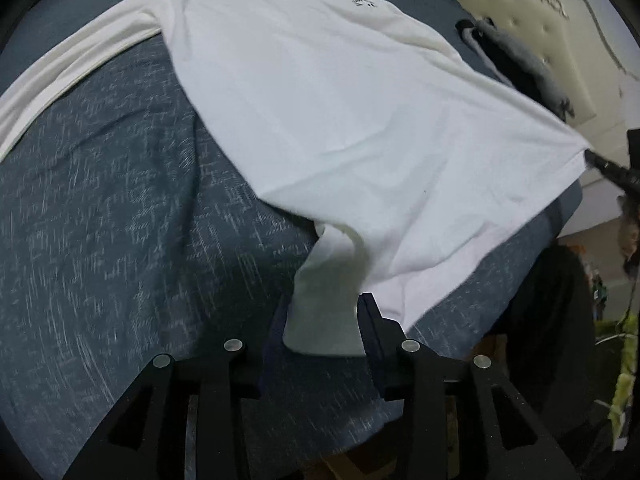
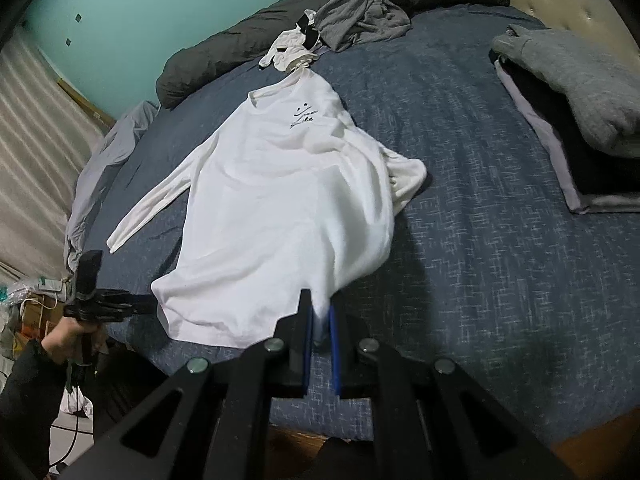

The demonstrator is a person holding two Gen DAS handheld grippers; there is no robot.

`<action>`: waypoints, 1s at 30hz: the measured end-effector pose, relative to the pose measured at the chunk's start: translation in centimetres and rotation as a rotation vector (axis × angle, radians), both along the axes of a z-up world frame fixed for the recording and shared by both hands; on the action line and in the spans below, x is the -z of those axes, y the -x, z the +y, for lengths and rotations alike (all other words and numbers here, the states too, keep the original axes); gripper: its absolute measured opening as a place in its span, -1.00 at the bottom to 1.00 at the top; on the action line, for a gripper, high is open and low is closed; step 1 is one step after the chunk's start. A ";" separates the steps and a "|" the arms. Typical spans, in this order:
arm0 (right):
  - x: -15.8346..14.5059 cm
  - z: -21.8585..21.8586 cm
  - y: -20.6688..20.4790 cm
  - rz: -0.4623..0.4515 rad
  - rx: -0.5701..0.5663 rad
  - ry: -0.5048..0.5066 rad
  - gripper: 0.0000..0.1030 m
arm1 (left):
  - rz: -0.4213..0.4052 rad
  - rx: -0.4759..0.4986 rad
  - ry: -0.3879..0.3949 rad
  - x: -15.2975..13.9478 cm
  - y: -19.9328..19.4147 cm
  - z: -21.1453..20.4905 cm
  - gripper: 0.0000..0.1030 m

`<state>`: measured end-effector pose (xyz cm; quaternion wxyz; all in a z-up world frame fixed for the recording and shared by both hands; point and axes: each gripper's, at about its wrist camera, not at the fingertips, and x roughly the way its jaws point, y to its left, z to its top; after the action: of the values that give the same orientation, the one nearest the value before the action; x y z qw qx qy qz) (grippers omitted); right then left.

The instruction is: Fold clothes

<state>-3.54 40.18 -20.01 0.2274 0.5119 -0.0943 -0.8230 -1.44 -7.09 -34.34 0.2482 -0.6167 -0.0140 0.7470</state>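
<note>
White long-sleeved shirt (image 2: pixel 276 200) spread front-up on the blue bed (image 2: pixel 480 240), collar toward the grey clothes pile (image 2: pixel 360 20). Right hand-held gripper (image 2: pixel 320 316): jaws nearly closed, pinching the hem corner nearest the folded stack (image 2: pixel 580 128). Left hand-held gripper (image 1: pixel 324 320): jaws partly open, opposite hem corner between the fingers (image 1: pixel 372 320); whether they press the cloth cannot be told.
</note>
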 end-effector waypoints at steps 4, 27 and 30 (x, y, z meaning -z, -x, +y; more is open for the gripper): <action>0.0 0.7 0.0 -0.003 0.010 -0.004 -0.87 | -0.003 0.016 -0.003 0.5 0.6 0.6 -0.85; -0.5 -4.4 -3.7 -0.007 -0.198 -0.006 -0.87 | 0.174 -0.092 0.006 -12.5 -6.7 -12.9 -0.94; 2.6 -5.2 -3.8 -0.074 -0.204 -0.032 -0.87 | 0.117 -0.148 -0.005 -9.4 -6.3 -14.1 -0.94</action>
<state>0.30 35.02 -22.57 0.2984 0.5524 -0.0367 -0.7775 4.86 -21.18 -24.97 0.1943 -0.5685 -0.0469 0.7980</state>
